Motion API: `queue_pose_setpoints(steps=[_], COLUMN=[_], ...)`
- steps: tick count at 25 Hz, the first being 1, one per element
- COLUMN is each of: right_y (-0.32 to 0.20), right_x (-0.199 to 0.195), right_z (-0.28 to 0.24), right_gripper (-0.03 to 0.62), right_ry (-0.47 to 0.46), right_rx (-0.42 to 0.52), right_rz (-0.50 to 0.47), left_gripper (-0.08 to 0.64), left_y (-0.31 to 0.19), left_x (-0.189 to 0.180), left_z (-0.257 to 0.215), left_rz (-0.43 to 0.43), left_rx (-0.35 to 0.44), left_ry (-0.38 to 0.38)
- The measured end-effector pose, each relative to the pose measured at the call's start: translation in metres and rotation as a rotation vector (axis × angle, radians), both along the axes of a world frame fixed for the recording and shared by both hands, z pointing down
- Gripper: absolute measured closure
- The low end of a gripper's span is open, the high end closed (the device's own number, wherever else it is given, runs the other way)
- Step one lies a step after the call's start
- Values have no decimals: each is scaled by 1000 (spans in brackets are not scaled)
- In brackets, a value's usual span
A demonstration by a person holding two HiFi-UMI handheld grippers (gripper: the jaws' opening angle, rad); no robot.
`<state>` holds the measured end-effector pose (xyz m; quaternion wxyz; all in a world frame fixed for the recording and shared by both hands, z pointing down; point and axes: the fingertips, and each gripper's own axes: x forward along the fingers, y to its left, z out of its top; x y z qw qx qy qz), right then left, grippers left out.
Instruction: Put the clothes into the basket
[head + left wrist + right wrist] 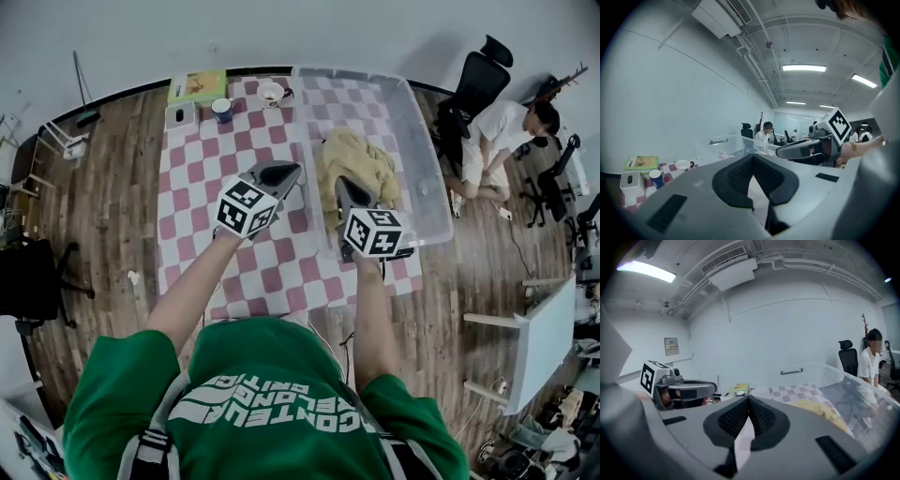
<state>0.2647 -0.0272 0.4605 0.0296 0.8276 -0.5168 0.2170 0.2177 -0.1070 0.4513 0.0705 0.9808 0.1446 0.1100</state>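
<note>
A yellow garment (361, 159) lies crumpled inside the clear plastic basket (419, 141) on the right of the checked table; it also shows as the yellow heap (820, 408) in the right gripper view. My left gripper (277, 175) hovers over the checked cloth just left of the basket, shut with nothing between its jaws (751, 157). My right gripper (352, 192) hangs over the basket's near part, just in front of the garment, also shut and empty (748, 399). The two grippers sit side by side, each seen from the other's camera.
At the table's far left stand a blue cup (222, 110), a white cup (271, 93), a tissue box (180, 115) and a green book (197, 86). A person (497, 131) sits by office chairs at the right. A white desk (534, 347) stands near right.
</note>
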Motion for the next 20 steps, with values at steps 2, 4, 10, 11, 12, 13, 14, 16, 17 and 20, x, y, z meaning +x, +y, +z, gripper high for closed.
queue_pose_setpoints(steps=[2,4,10,11,12,13,14,16,17,20], right_y=[-14,-25,-48,-50,-53,-56,-58,-63,-65,-69], right_x=[-16,-29,-54,-57,-59,-61,-63,-65,-66,-68], right_z=[3,8,18,19,20,21,22,24,24,25], right_gripper=[584,584,584,584,584,584,584,584,584,584], right_ry=[7,14,27,28,29,31,33,36,38,42], right_rx=[0,-5,-38,-41,-43,-46,-50,-58,-62,-67], right_rz=[-19,-32,-62,-63,-63,-65,-66,-67,-66,-63], left_gripper=[557,557,557,557,557,557,557,557,557,557], left_y=[-16,-28,-53,-56,-59,-62,-65,-72,-75,-81], left_x=[-16,-30,-59,-64,-68,-72,-75,-80,-82,-88], left_z=[4,8,16,18,19,21,22,23,23,23], left_rz=[-14,-25,-53,-55,-56,-59,-62,-70,-73,-75], left_rx=[-5,-7,-15,-15,-16,-17,-20,-28,-30,-30], left_ry=[-5,-10,-15,-16,-18,-19,-19,-17,-16,-15])
